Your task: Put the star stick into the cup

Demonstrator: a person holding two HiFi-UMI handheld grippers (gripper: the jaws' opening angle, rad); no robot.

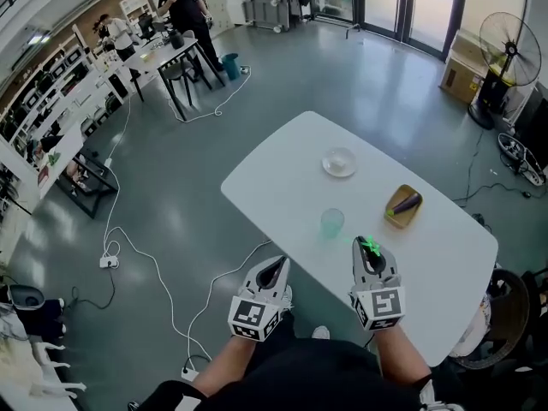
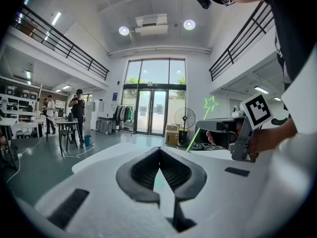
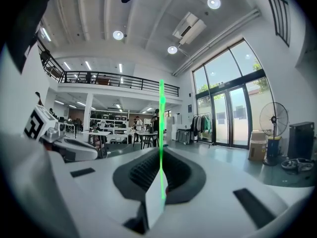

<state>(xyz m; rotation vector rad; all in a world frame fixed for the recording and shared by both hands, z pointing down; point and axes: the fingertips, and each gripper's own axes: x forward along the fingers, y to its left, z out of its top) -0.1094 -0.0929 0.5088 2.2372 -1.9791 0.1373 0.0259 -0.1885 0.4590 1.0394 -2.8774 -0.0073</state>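
A pale teal cup (image 1: 332,223) stands upright on the white table (image 1: 282,174), just ahead of both grippers. My right gripper (image 1: 368,255) hovers over the table's near edge, right of the cup, and is shut on the green star stick (image 1: 372,246). In the right gripper view the thin green stick (image 3: 161,128) rises straight up from between the pads. From the left gripper view the star (image 2: 211,103) shows above the right gripper (image 2: 224,131). My left gripper (image 1: 275,268) is shut and empty, level with the table's near-left edge, left of the cup.
A white dish (image 1: 339,162) sits beyond the cup. A wooden tray (image 1: 402,205) with a purple eggplant lies to the cup's right. Cables (image 1: 163,272) run over the floor at the left. A standing fan (image 1: 509,45) and people at a desk (image 1: 167,54) are far off.
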